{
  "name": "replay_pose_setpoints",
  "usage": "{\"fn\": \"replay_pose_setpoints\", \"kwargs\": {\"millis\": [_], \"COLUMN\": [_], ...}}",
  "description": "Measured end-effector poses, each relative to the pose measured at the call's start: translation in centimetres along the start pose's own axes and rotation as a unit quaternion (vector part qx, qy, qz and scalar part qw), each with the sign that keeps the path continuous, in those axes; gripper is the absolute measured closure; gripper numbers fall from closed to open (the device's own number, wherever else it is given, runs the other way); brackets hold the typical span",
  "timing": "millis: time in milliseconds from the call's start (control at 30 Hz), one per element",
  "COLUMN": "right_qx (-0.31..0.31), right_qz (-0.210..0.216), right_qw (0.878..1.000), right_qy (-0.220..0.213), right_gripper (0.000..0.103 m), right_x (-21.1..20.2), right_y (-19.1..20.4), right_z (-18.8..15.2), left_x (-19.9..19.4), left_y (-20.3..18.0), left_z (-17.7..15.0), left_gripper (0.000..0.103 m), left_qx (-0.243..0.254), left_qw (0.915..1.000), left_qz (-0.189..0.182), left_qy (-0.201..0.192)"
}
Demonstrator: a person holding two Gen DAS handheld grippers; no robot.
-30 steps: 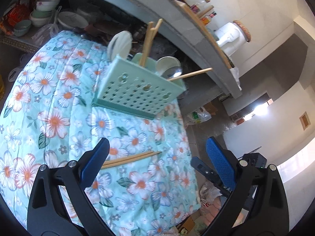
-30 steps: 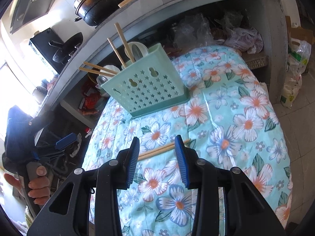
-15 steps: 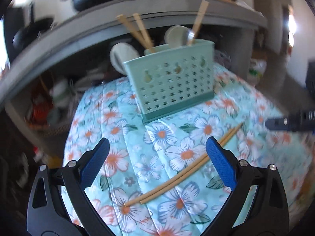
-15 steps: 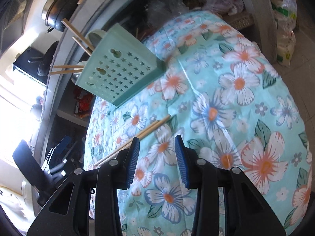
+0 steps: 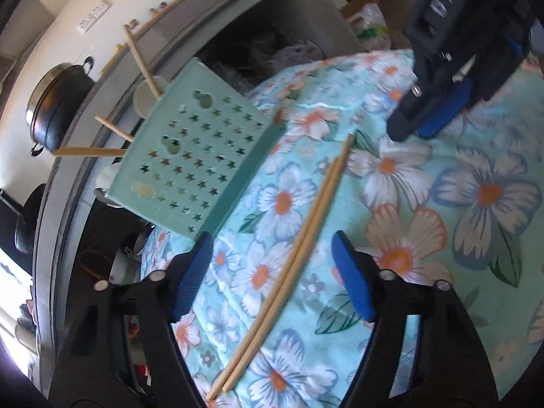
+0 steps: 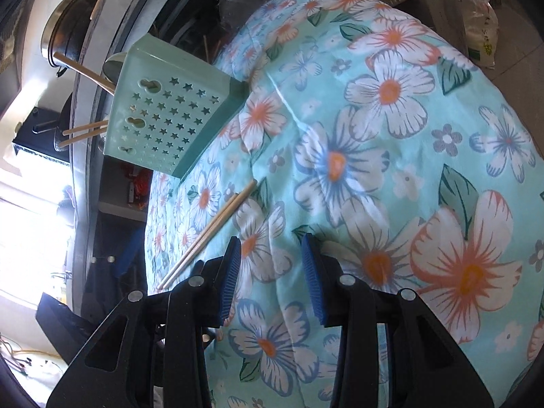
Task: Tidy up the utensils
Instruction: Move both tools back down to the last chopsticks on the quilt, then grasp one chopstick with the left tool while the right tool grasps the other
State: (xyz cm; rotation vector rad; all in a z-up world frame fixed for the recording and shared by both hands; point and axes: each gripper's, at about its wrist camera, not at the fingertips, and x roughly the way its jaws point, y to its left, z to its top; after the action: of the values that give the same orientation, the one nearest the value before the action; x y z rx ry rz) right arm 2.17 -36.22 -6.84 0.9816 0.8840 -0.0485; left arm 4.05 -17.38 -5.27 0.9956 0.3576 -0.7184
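Observation:
A pair of wooden chopsticks lies side by side on the floral cloth. My left gripper hovers low over them with the sticks running between its blue pads. Its jaws are closing and the pads are still apart from the wood. The mint-green utensil holder with star holes stands behind, with more chopsticks and spoons sticking out. My right gripper is partly open over bare cloth, with nothing between its fingers. The chopsticks lie just to its left. It also shows in the left wrist view as the right gripper.
A grey concrete counter runs behind the table with a black pot on it. Dark shelves under it hold clutter. Plastic bags sit on the floor past the cloth's far right edge. The cloth drops off at the left edge.
My left gripper rolled and came down over the chopsticks, which now lie between its narrower jaws. My right gripper sank closer to the cloth, keeping the same gap.

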Motion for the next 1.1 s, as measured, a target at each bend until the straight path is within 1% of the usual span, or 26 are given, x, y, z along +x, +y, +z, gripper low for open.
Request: {"fn": "replay_pose_setpoints", "kwargs": {"millis": [67, 100, 167, 200, 233, 267, 300, 367, 400, 467, 633, 800, 833, 900, 933, 967, 1000, 1033, 1067, 1100], "right_qx": [0.006, 0.006, 0.007, 0.008, 0.009, 0.009, 0.01, 0.01, 0.011, 0.012, 0.015, 0.016, 0.014, 0.012, 0.012, 0.011, 0.009, 0.009, 0.009, 0.009], "right_qz": [-0.001, 0.001, 0.002, 0.003, 0.004, 0.005, 0.005, 0.005, 0.005, 0.004, 0.001, -0.003, -0.004, -0.006, -0.009, -0.009, -0.01, -0.011, -0.011, -0.012], "right_qw": [1.0, 1.0, 1.0, 1.0, 1.0, 1.0, 1.0, 1.0, 1.0, 1.0, 1.0, 1.0, 1.0, 1.0, 1.0, 1.0, 1.0, 1.0, 1.0, 1.0], "right_qy": [0.004, 0.004, 0.004, 0.005, 0.005, 0.005, 0.005, 0.004, 0.003, 0.0, -0.006, -0.008, -0.009, -0.01, -0.011, -0.012, -0.014, -0.015, -0.016, -0.017], "right_gripper": [0.066, 0.066, 0.066, 0.066, 0.066, 0.066, 0.066, 0.066, 0.066, 0.066, 0.066, 0.066, 0.066, 0.066, 0.066, 0.066, 0.066, 0.066, 0.066, 0.066], "right_x": [-0.2, -0.2, -0.1, -0.1, 0.0, 0.0, 0.0, -0.1, -0.5, -0.8, -1.4, -1.7, -1.8, -2.0, -2.0, -2.0, -2.1, -2.1, -2.0, -2.0], "right_y": [-0.3, -0.4, -0.4, -0.5, -0.6, -0.6, -0.6, -0.5, -0.8, -1.0, -1.6, -1.6, -1.5, -1.4, -1.3, -1.2, -1.2, -1.1, -1.0, -1.0], "right_z": [0.1, 0.1, 0.2, 0.2, 0.2, 0.2, 0.2, 0.2, 0.1, 0.1, 0.0, -0.1, -0.1, 0.0, 0.0, 0.0, 0.1, 0.1, 0.2, 0.3], "left_x": [0.5, 0.8, 1.5, 1.8, 2.1, 2.3, 2.4, 2.4, 2.4, 2.1, 0.8, -1.6, -2.3, -3.7, -4.3, -4.5, -4.6, -4.4, -4.1, -4.0], "left_y": [-0.3, -0.2, -0.5, -0.6, -0.8, -1.0, -1.3, -2.1, -2.4, -2.8, -2.3, -2.0, -1.7, -0.9, -0.4, 0.0, 0.3, 0.7, 1.0, 1.2], "left_z": [0.1, 0.2, 0.3, 0.3, 0.4, 0.4, 0.4, 0.4, 0.5, 0.5, 0.6, 0.1, 0.1, 0.1, 0.0, -0.1, -0.3, -0.6, -1.0, -1.3], "left_gripper": [0.049, 0.05, 0.058, 0.06, 0.066, 0.074, 0.078, 0.093, 0.095, 0.095, 0.096, 0.096, 0.096, 0.095, 0.094, 0.092, 0.091, 0.088, 0.087, 0.085], "left_qx": [0.004, 0.004, 0.012, 0.02, 0.024, 0.032, 0.04, 0.066, 0.074, 0.083, 0.079, 0.067, 0.06, 0.035, 0.016, 0.001, -0.018, -0.036, -0.051, -0.061], "left_qw": [1.0, 1.0, 0.9998, 0.9996, 0.9995, 0.9993, 0.999, 0.9975, 0.997, 0.9962, 0.9965, 0.9977, 0.9982, 0.9989, 0.9982, 0.9963, 0.9922, 0.9877, 0.9837, 0.9814], "left_qz": [0.0, 0.0, 0.006, 0.007, 0.006, 0.007, 0.009, 0.015, 0.017, 0.022, 0.028, 0.014, 0.005, -0.027, -0.054, -0.08, -0.115, -0.141, -0.159, -0.168], "left_qy": [0.006, 0.009, 0.015, 0.017, 0.019, 0.02, 0.019, 0.017, 0.015, 0.009, 0.0, 0.001, 0.003, 0.011, 0.02, 0.031, 0.046, 0.059, 0.066, 0.069]}}
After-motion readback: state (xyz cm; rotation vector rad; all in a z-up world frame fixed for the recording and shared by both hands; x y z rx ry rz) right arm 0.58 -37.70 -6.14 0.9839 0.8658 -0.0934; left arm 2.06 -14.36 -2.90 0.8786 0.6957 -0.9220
